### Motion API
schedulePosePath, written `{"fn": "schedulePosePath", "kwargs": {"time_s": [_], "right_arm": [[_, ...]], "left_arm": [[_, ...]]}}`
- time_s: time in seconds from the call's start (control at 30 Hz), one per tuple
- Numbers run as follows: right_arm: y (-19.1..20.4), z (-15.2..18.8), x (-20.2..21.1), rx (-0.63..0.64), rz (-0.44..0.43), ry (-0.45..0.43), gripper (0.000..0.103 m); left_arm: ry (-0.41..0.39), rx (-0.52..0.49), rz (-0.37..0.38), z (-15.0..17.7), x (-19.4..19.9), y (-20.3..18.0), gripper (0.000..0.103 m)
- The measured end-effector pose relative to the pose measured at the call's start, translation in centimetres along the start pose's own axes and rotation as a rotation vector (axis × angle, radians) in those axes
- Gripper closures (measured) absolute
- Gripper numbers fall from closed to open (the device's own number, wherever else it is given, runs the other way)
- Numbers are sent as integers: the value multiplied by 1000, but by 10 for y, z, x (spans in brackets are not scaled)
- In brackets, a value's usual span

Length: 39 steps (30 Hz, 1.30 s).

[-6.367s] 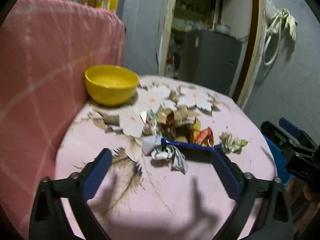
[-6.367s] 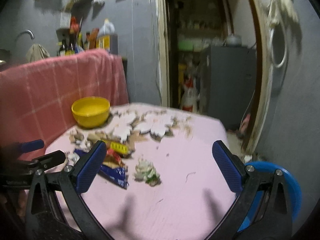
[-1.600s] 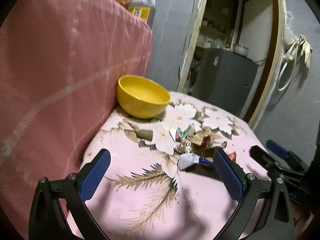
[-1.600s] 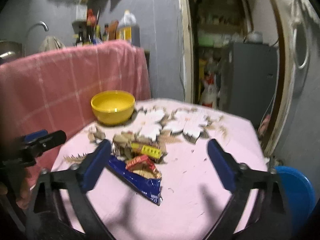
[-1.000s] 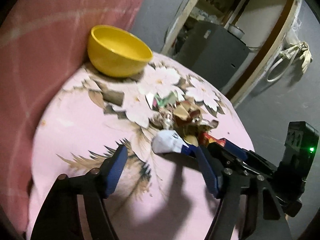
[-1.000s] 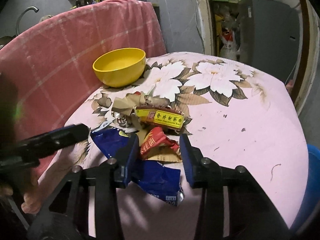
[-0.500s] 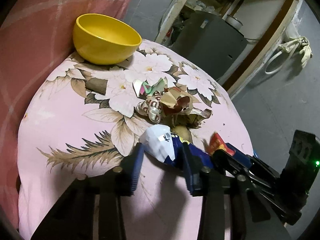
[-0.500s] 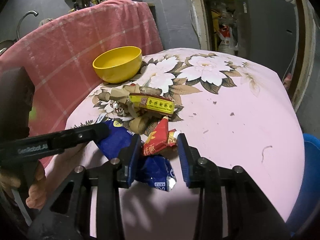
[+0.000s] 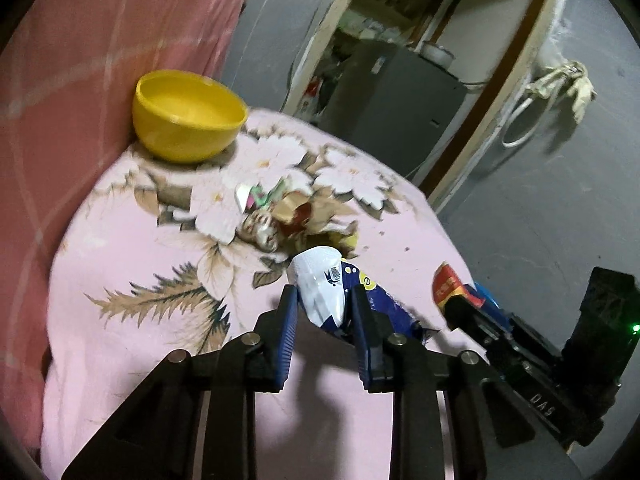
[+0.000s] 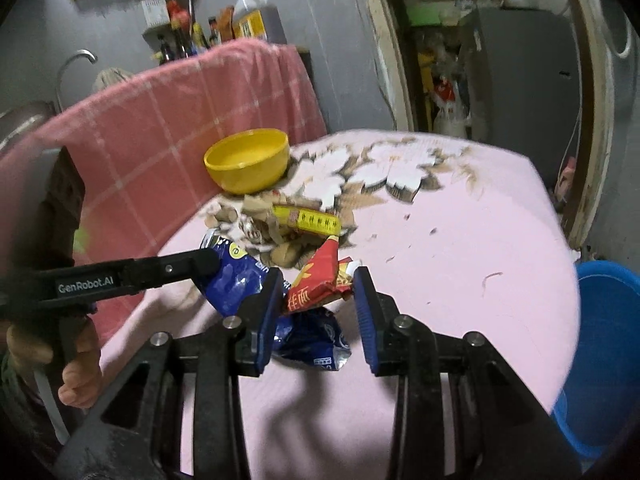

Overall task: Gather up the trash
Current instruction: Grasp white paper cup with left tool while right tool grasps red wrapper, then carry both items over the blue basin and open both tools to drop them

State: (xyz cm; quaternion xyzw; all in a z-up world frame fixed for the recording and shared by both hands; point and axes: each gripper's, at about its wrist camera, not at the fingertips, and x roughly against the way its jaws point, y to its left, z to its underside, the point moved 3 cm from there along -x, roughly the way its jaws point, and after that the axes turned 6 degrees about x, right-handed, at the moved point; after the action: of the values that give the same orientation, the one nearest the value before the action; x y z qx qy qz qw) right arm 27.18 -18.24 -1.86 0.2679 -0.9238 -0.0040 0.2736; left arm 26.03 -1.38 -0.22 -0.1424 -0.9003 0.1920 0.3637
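Left hand-held gripper [image 9: 325,308]: jaws closing on the blue and white wrapper [image 9: 326,288], pads pressing its sides.
Right hand-held gripper [image 10: 315,292]: clamped on the red wrapper [image 10: 320,276].
Remaining trash pile [image 10: 280,224]: mid surface [image 10: 460,248], near the yellow bowl [image 10: 248,164] at the far left edge.
Blue bin [image 10: 604,344]: beside the right edge.

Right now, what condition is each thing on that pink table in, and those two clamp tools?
left gripper: closing on the blue wrapper
right gripper: clamped on the red wrapper
yellow bowl: upright, seems empty
wrapper pile: crumpled, loose on the tablecloth
blue bin: open
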Motion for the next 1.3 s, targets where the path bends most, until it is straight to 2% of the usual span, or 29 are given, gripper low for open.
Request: {"fn": "schedulePosePath", "kwargs": {"time_s": [0.2, 0.43, 0.6, 0.8, 1.03, 1.17, 1.3], "right_arm": [[-1, -10, 47, 25, 53, -153, 43], [-2, -22, 103, 71, 149, -338, 42], [-7, -27, 146, 108, 248, -471, 42], [-28, -28, 188, 117, 375, -570, 41], [-72, -17, 225, 73, 500, -604, 41], [-99, -6, 234, 31, 549, -581, 41], [-130, 10, 230, -36, 576, -525, 41]], "left_arm": [[-158, -127, -16, 2, 29, -38, 82], [-361, -244, 2, 2, 56, -86, 82], [-485, -298, 46, 2, 68, -120, 81], [-597, -369, 96, 4, 71, -171, 81], [-601, -439, 178, 8, 46, -227, 81], [-540, -458, 195, 11, 16, -252, 81], [-430, -467, 189, 16, -20, -267, 81]]}}
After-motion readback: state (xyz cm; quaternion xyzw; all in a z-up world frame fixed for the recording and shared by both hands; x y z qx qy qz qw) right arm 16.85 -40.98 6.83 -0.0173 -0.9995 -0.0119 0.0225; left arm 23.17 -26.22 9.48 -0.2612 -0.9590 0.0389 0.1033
